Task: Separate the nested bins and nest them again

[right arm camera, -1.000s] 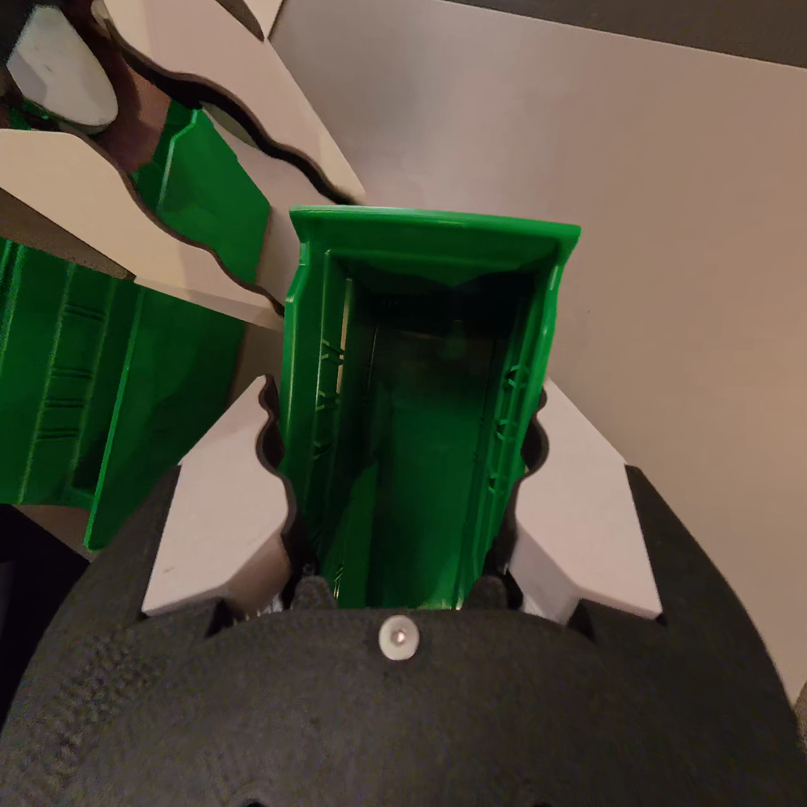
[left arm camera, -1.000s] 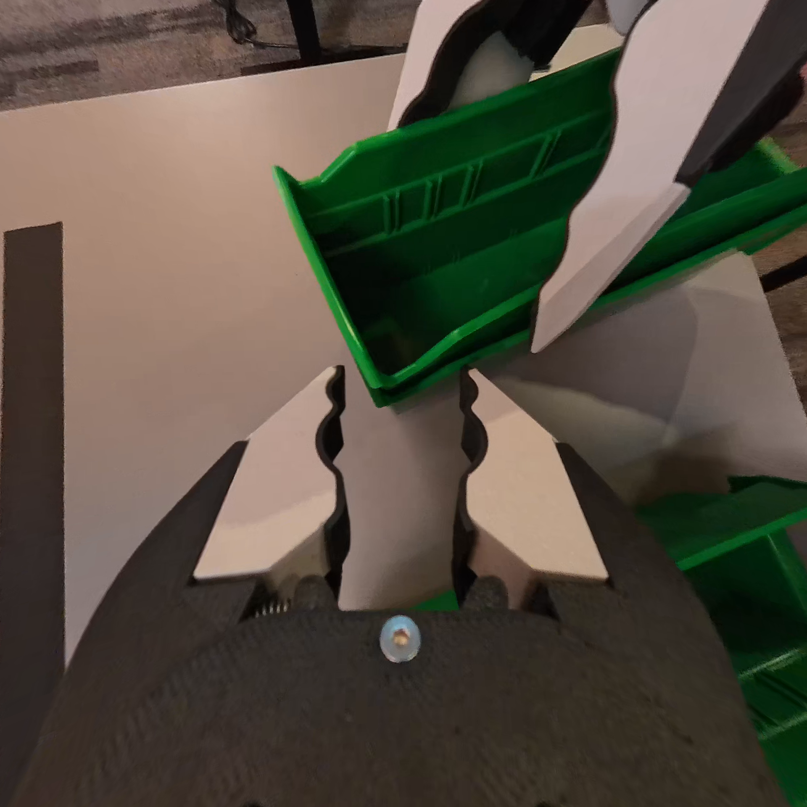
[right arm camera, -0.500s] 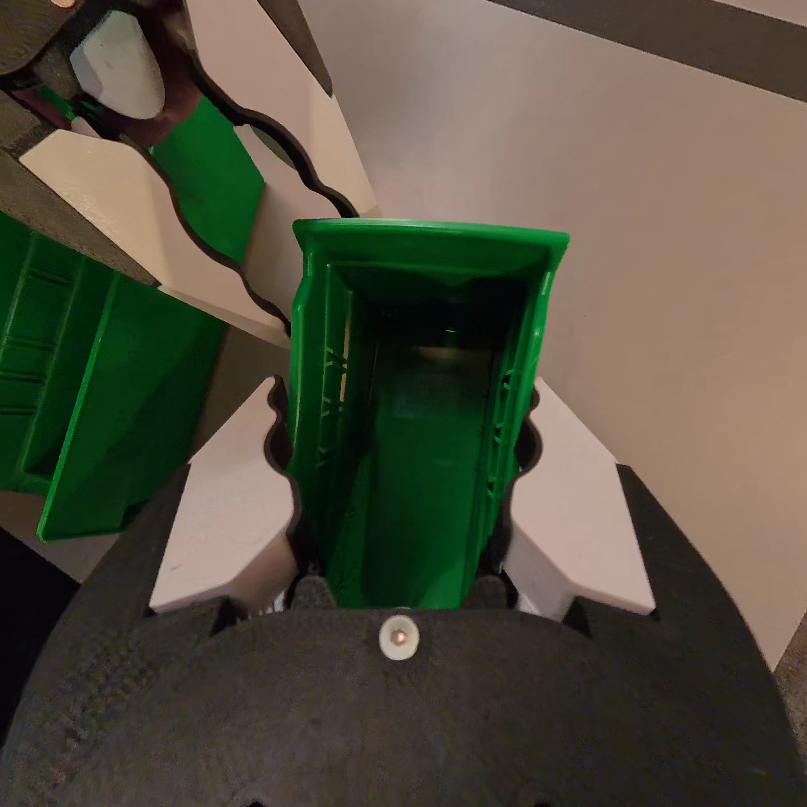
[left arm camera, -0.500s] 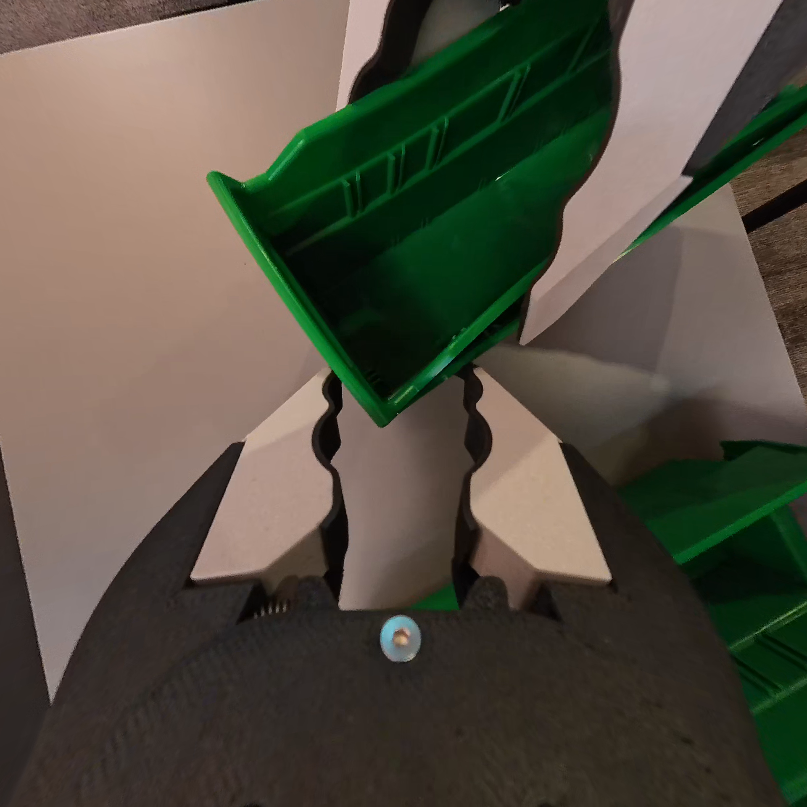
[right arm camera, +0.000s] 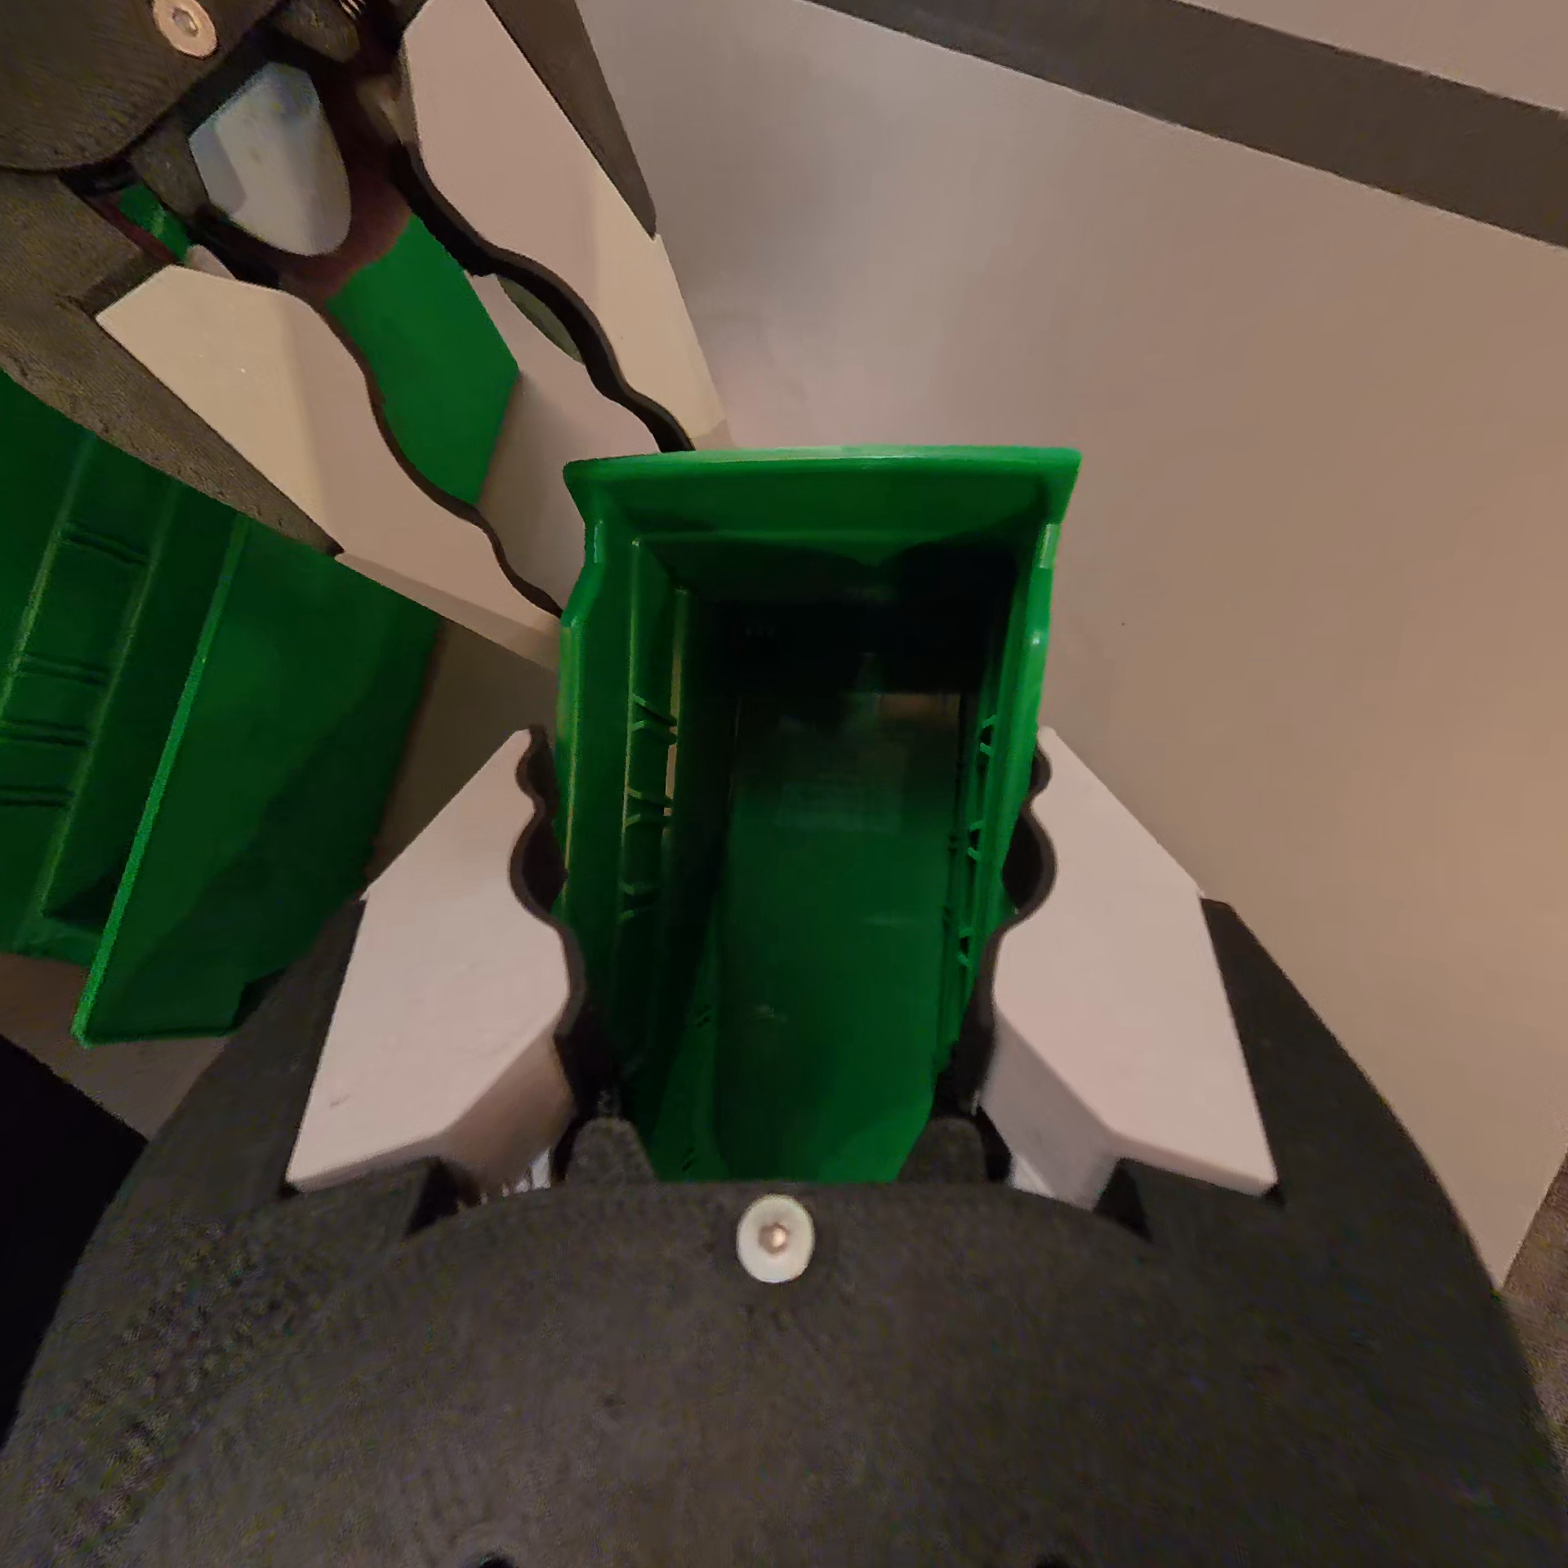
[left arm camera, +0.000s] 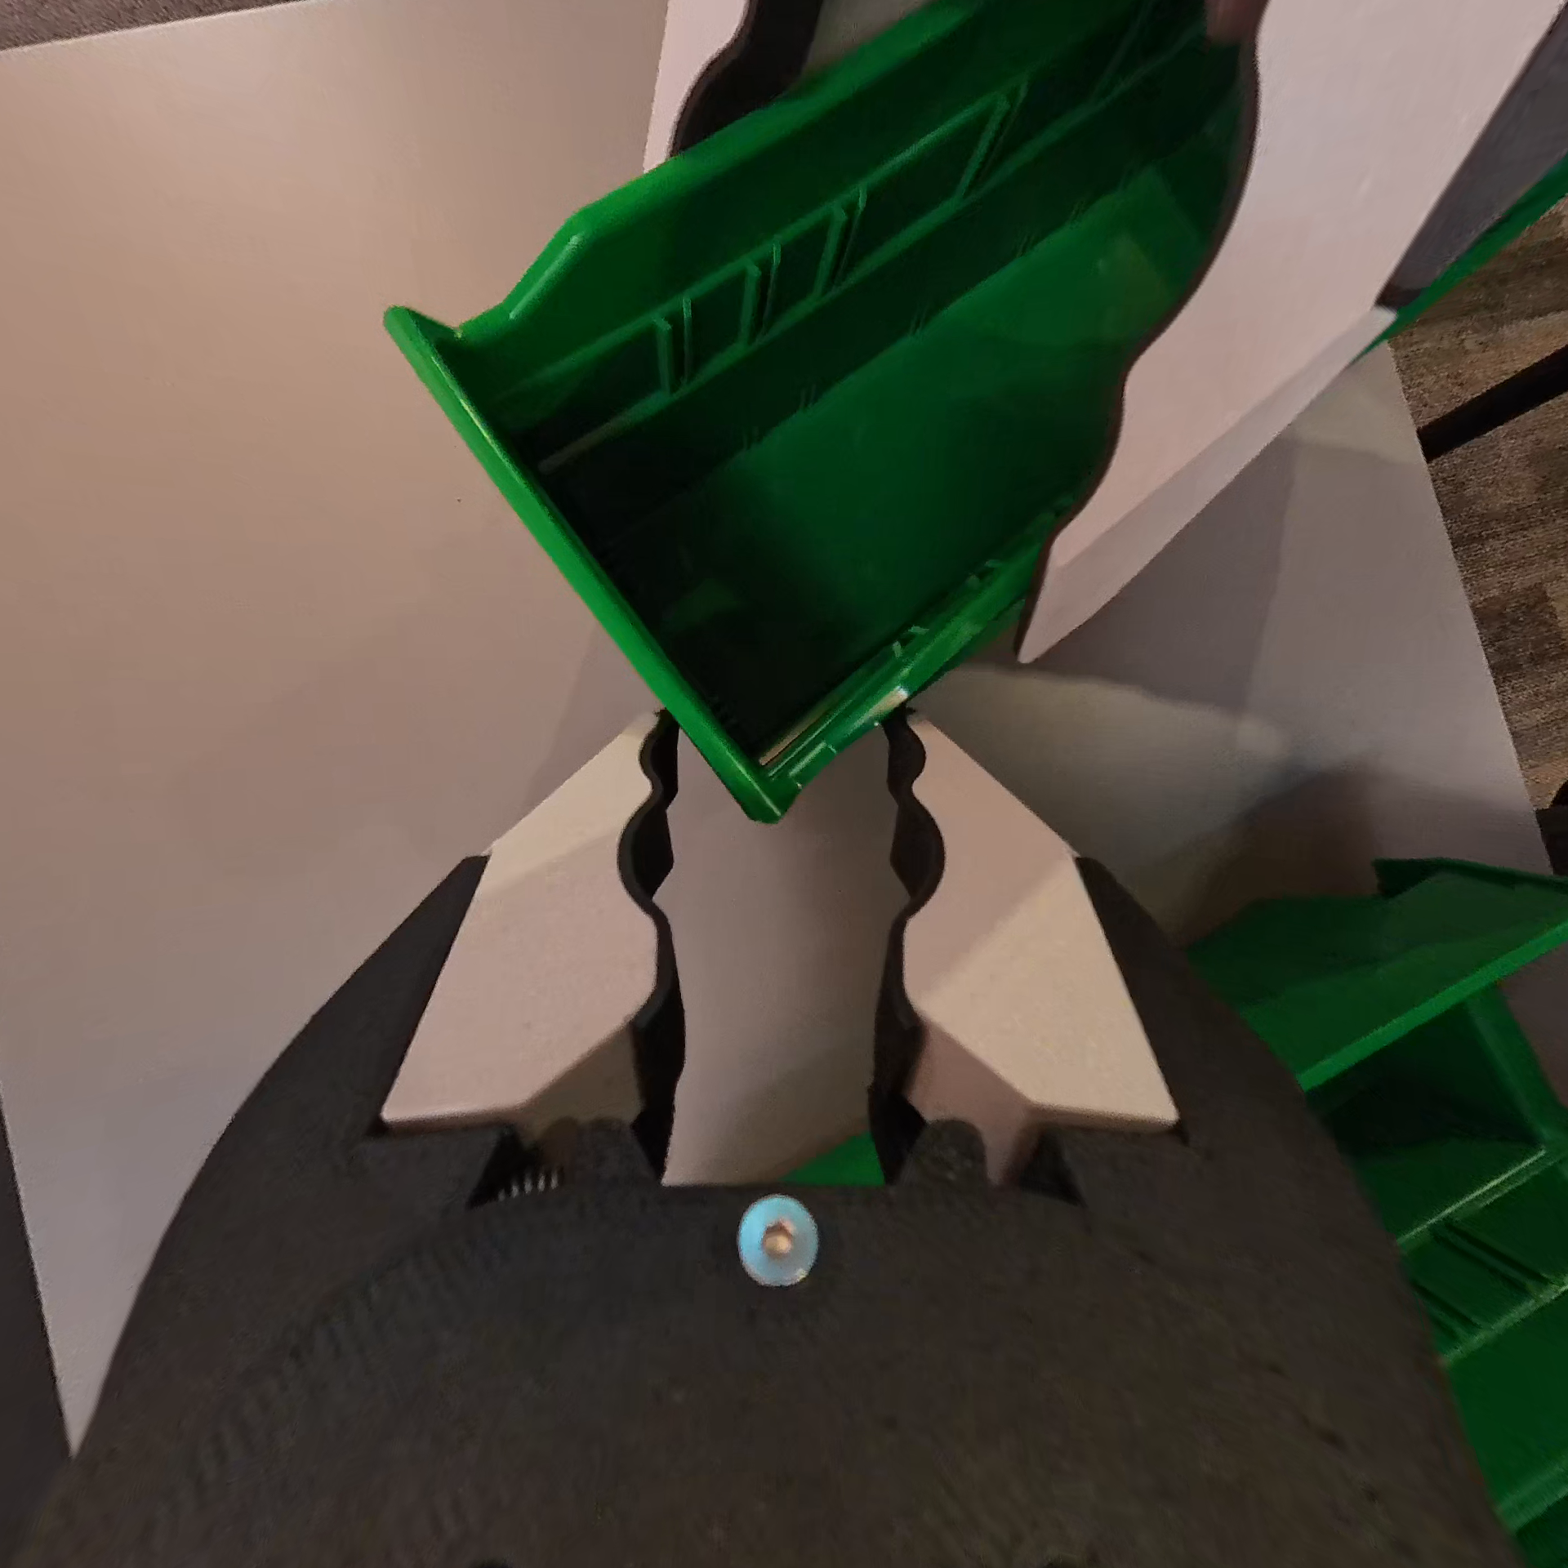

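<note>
My right gripper is shut on a green bin and grips its two long side walls, with the open top facing the camera. In the left wrist view this bin hangs tilted in the air between the right gripper's white fingers. Its lower front corner sits just above the tips of my left gripper. The left gripper is open and holds nothing. A second green bin lies on the table to the right of it. It also shows at the left of the right wrist view, under the left gripper's fingers.
Everything is over a white table. A dark stripe runs along its far side in the right wrist view. Carpeted floor shows past the table's right edge.
The held bin has come nearer and lower toward my left gripper, and its corner now sits over the fingertips. The left gripper's jaws have not changed. The right grip is unchanged.
</note>
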The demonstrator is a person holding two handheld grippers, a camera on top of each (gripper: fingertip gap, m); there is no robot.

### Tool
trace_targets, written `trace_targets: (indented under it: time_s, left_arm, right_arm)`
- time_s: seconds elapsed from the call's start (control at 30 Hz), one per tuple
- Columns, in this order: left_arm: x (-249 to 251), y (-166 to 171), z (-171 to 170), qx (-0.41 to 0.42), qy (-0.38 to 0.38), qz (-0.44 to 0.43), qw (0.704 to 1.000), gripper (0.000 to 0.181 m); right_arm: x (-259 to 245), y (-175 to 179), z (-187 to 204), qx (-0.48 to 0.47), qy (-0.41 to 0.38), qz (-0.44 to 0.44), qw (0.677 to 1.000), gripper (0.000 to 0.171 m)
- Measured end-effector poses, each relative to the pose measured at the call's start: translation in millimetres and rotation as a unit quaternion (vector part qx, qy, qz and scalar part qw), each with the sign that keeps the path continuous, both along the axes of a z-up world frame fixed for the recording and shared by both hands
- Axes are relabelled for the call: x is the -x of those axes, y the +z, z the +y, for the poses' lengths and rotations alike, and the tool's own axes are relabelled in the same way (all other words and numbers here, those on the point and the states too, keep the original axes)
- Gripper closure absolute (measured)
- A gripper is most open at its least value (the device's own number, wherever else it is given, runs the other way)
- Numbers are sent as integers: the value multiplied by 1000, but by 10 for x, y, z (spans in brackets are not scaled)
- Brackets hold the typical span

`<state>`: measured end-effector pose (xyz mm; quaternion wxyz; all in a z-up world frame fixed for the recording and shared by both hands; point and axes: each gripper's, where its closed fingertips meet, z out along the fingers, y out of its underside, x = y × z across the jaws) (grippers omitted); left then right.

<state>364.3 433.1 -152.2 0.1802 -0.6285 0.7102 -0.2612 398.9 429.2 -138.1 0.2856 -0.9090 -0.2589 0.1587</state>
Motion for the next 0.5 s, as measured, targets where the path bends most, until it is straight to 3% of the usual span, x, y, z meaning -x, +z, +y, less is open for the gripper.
trace_targets:
  time_s: [0.1, 0.17, 0.33, 0.5]
  left_arm:
    - [-10, 3, 13, 2, 7, 3, 1000, 135]
    - [-19, -3, 32, -5, 9, 8, 1000, 141]
    - [-35, 2, 27, -5, 10, 12, 1000, 139]
    - [-83, 23, -6, 1, 8, 7, 1000, 138]
  right_arm:
    - [-55, 48, -19, 29, -8, 13, 999, 60]
    - [-211, 36, -116, 52, -12, -32, 998, 57]
    - [-554, -18, -620, 121, -31, -82, 989, 49]
    - [-554, -27, -749, 121, -32, -53, 991, 64]
